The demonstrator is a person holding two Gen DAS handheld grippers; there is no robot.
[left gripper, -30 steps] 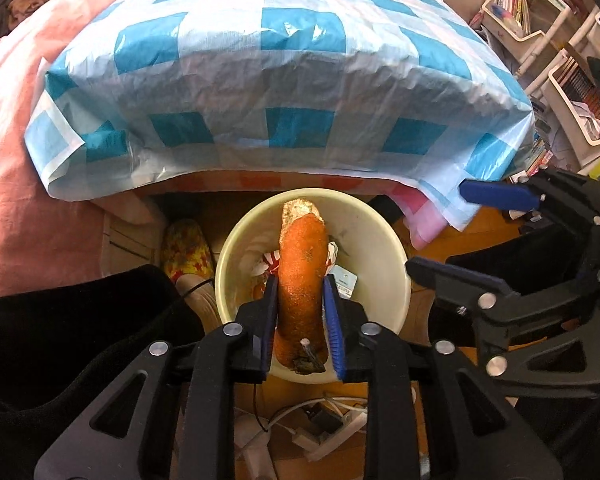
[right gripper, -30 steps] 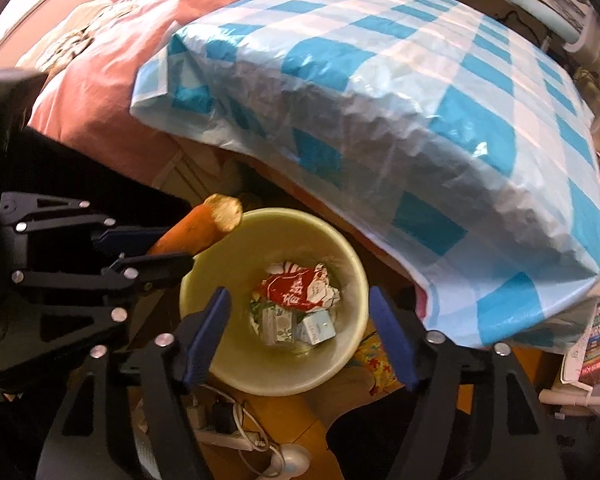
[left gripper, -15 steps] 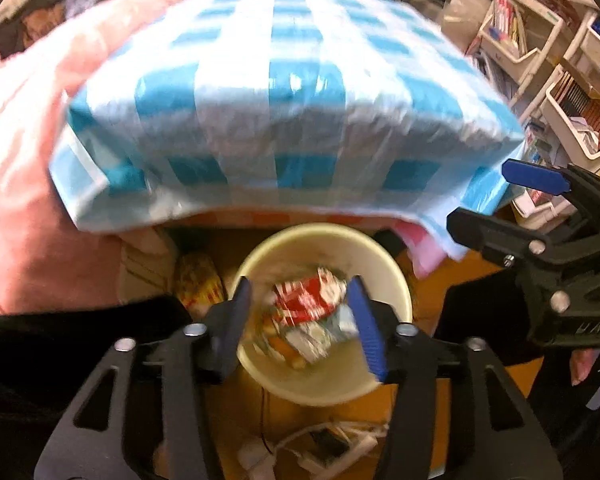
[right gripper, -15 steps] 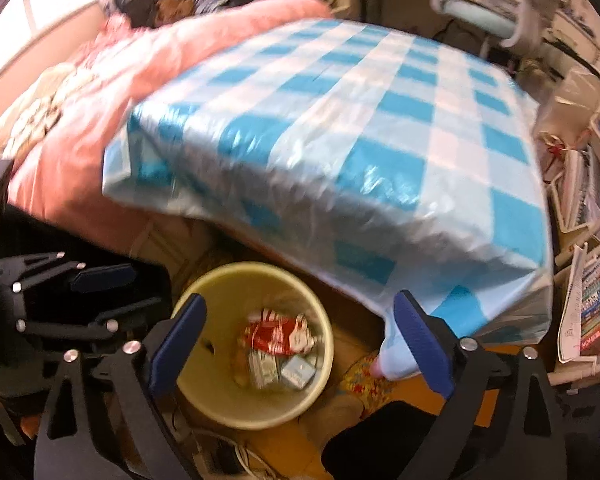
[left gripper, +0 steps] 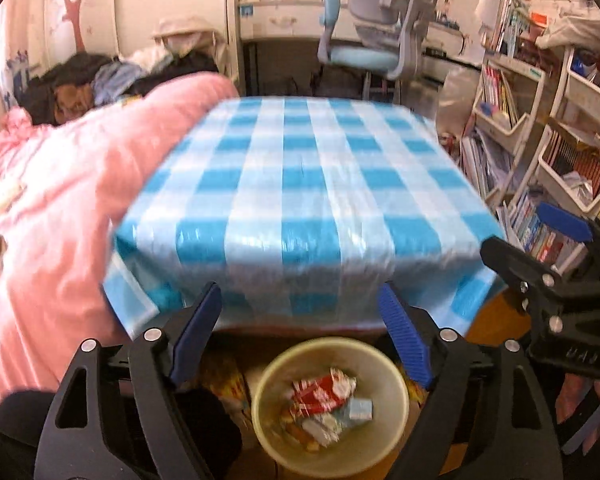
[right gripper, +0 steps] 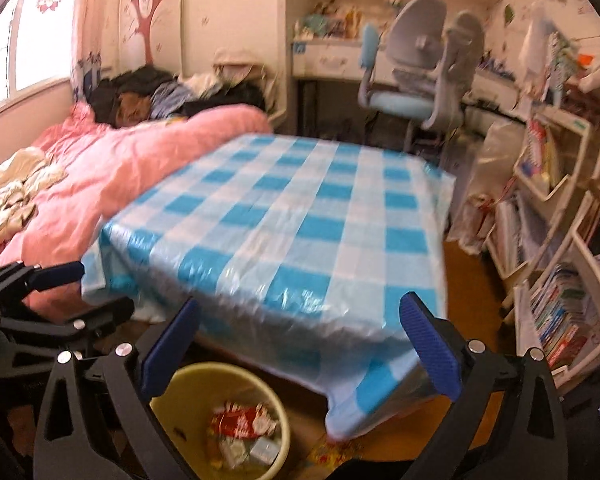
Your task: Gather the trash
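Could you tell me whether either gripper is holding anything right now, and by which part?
Nothing is held: left gripper, jaws opening, and right gripper are both empty.

Wrappers (left gripper: pixel 323 394) in bin (left gripper: pixel 396 390) beneath table (left gripper: pixel 300 184), bed (left gripper: pixel 60 184) left.
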